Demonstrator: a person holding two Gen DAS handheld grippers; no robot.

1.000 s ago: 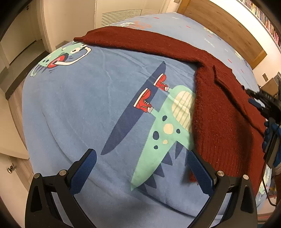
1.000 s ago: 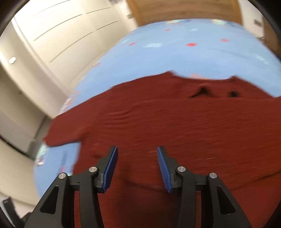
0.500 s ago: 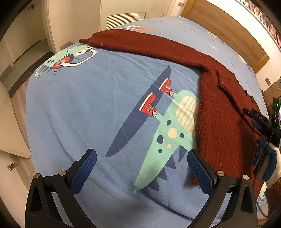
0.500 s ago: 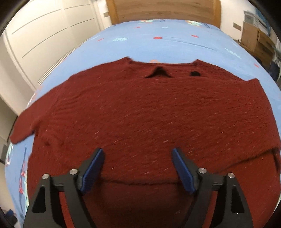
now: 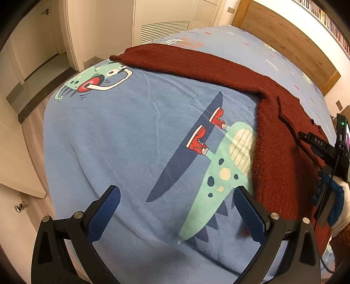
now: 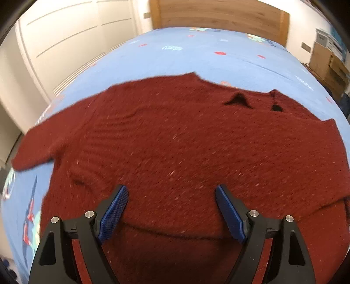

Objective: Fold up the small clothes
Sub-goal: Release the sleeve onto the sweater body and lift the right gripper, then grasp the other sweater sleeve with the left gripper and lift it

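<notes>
A dark red knitted sweater (image 6: 186,139) lies flat on a blue bedspread (image 6: 218,59), one part folded across its body with the fold edge near my right gripper. Its left sleeve (image 5: 186,63) stretches out toward the bed's far left corner. My right gripper (image 6: 170,212) is open and empty, just above the sweater's lower middle. My left gripper (image 5: 175,214) is open and empty over the bare bedspread (image 5: 109,135), left of the sweater's hem. The right gripper also shows in the left wrist view (image 5: 323,150), over the sweater.
The bedspread carries a green dinosaur print (image 5: 221,174). A wooden headboard (image 6: 218,15) stands at the far end. White cupboard doors (image 6: 72,41) run along the left. Cardboard boxes (image 6: 328,63) stand at the right. The bed's edge drops to a wooden floor (image 5: 32,122) on the left.
My right gripper has opened wide and let go of the sweater, then swung over it. My left gripper has pulled back a little, staying open.
</notes>
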